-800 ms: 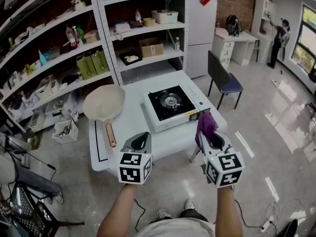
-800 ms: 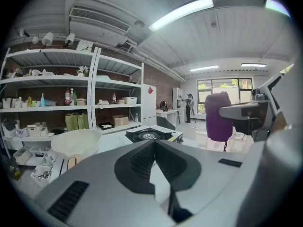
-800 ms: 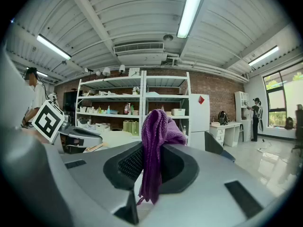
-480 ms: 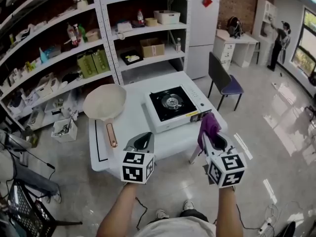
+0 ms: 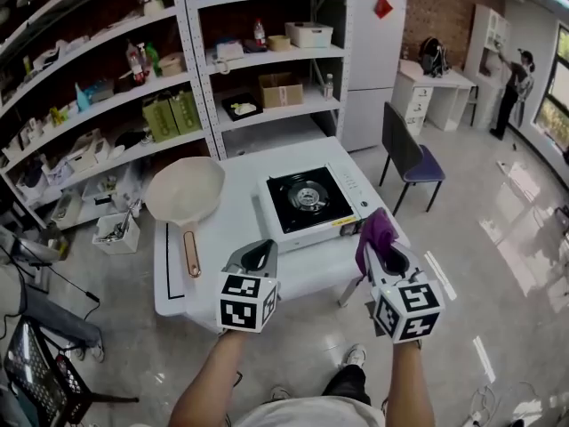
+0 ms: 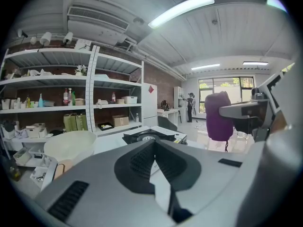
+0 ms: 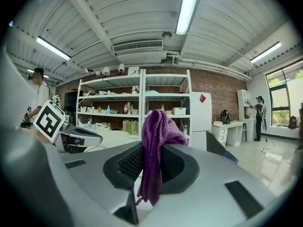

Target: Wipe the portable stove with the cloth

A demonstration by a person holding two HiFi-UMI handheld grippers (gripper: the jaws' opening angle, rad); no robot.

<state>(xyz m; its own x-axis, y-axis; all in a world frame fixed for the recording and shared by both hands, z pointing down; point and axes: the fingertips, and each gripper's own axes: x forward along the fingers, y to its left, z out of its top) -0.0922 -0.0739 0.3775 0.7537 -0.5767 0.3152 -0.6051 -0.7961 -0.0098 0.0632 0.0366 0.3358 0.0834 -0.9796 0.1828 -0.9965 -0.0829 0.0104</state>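
The portable stove (image 5: 310,197), white with a black top and a round burner, sits on the right part of the white table (image 5: 240,238); it also shows low in the left gripper view as the stove (image 6: 149,136). My right gripper (image 5: 380,241) is shut on a purple cloth (image 5: 374,229), held upright just off the table's near right corner; the cloth (image 7: 155,148) hangs between its jaws. My left gripper (image 5: 258,254) hovers over the table's front edge, jaws shut on nothing. The right gripper with the cloth (image 6: 219,116) shows in the left gripper view.
A cream frying pan (image 5: 184,191) with a copper handle lies on the table's left part. White shelving (image 5: 187,78) full of goods stands behind, a fridge (image 5: 374,60) at its right. A chair (image 5: 409,157) stands right of the table. A person (image 5: 517,78) stands far right.
Both grippers have come slightly closer to the table; the view shifted forward a little. The right gripper still holds the cloth.
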